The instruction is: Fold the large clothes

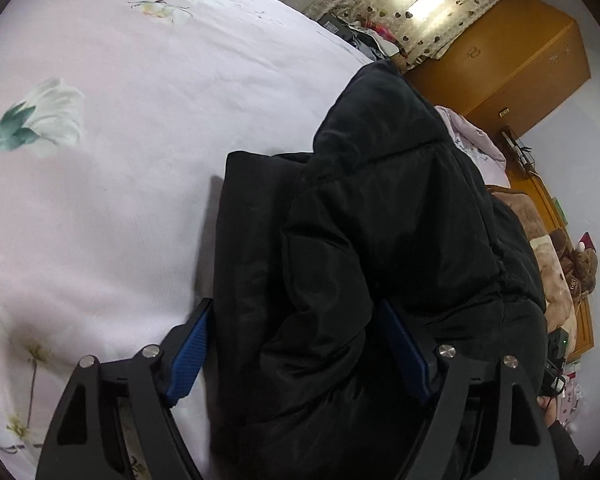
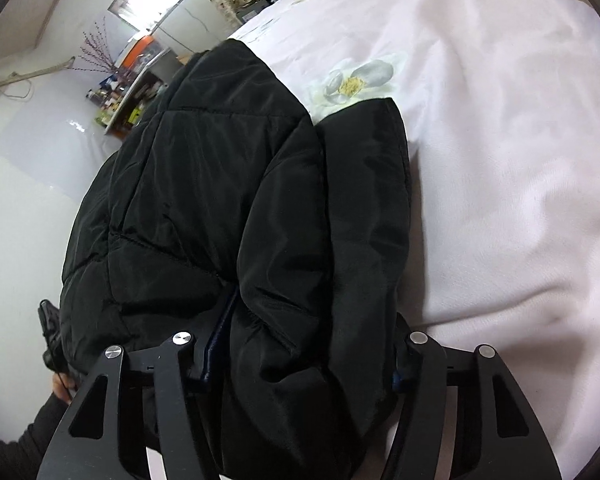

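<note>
Your black quilted padded jacket (image 1: 380,220) lies bunched on the pale pink flower-printed bedsheet (image 1: 120,180). Your left gripper (image 1: 300,344) straddles a thick fold of it; the outer blue pad (image 1: 190,354) looks just clear of the cloth, so I read it as released. Your right gripper (image 2: 304,344) is buried in jacket, its pads mostly hidden; I cannot tell if it clamps. The risk is that slick, puffy layers squirt out and the fold springs open. Only the left view shows the wooden cabinet (image 1: 520,64) beyond the jacket; only the right shows the cluttered shelf (image 2: 128,96).
</note>
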Demonstrator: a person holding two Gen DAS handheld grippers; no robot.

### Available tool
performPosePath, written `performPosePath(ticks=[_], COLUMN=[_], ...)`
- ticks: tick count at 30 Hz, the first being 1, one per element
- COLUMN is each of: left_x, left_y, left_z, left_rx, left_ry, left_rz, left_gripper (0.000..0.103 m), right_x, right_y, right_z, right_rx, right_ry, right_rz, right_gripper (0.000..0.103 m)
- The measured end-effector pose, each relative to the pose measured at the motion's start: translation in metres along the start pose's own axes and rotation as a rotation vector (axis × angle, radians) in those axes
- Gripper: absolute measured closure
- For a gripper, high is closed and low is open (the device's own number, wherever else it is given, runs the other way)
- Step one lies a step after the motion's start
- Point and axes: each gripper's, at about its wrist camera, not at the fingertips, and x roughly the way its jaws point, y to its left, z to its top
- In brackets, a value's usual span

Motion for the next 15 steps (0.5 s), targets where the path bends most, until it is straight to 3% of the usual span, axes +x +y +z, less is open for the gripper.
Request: performPosePath(ticks=[7,9,11,15], left_x=[0.02,0.02,0.017,0.005], left_y=[-0.009,-0.013,-0.018,-0.037], left_z=[0.023,0.023,0.021,0.021], left_rx=[0.016,0.033,0.039,0.077], left_ry=[0.029,0.024,0.018,0.008], left_rz=[0.013,0.023,0.017,0.061], left_gripper=[0.018,0.022,0.039,0.062], right_x=[0.02,0.024,0.02,0.007], right_y=[-0.005,-0.003,0.0,0.011], right_z=[0.02,0.022,0.02,0.015], right_rx=[0.028,0.031,0.021,-0.006], right_ry=[0.018,0.019,0.012,-0.002], right_rz=[0.007,0.007,0.009,-0.027], right_gripper=[0.041,0.042,0.055,0.07])
